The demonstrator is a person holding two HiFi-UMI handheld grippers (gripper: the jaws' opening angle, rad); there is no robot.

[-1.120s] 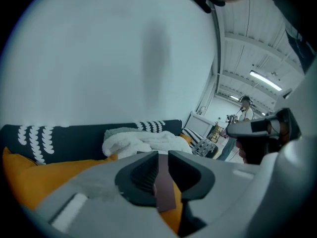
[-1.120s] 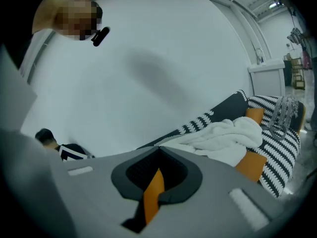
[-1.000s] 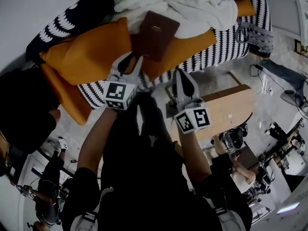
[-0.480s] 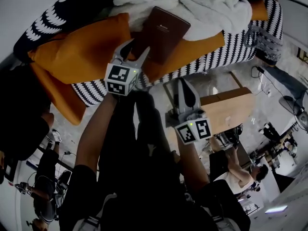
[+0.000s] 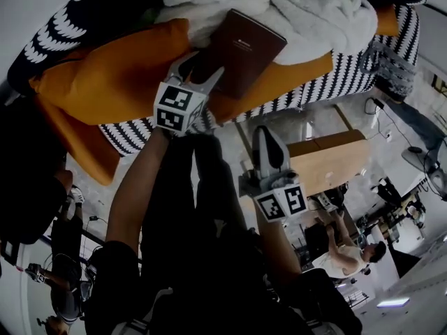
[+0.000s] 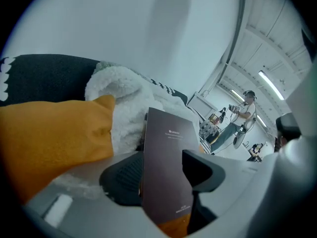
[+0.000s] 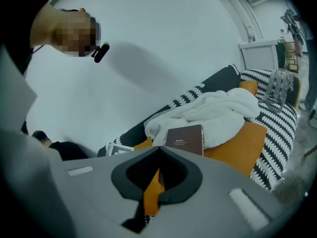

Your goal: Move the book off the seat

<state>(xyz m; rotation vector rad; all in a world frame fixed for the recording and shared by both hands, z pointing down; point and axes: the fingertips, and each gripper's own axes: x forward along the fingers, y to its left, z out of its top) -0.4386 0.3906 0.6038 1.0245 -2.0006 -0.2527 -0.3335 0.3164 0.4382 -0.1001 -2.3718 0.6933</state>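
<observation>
Seen from above, a person stands at a black-and-white patterned sofa (image 5: pixel 328 82) with a pair of tongs in each hand. A dark brown book (image 5: pixel 241 51) lies on the seat. Its lower part rests on an orange cushion (image 5: pixel 105 82), and its upper part leans on a heap of white fleecy blanket (image 5: pixel 293 5).

The left tongs (image 5: pixel 201 67) reach to the near lower corner of the book. Their jaws are opening, one on each side of the cover, with the book between them. In the left gripper view the book stands edge-up in the gap. The pads look to have come away from it, though a light touch on one side cannot be ruled out.

The right tongs (image 5: pixel 262 135) hang lower, well apart from the book, over the floor between the sofa and a light wooden table (image 5: pixel 335 162). Their jaws are pressed together and pinch nothing; only a sliver of orange cushion shows through the slit between them.
</observation>
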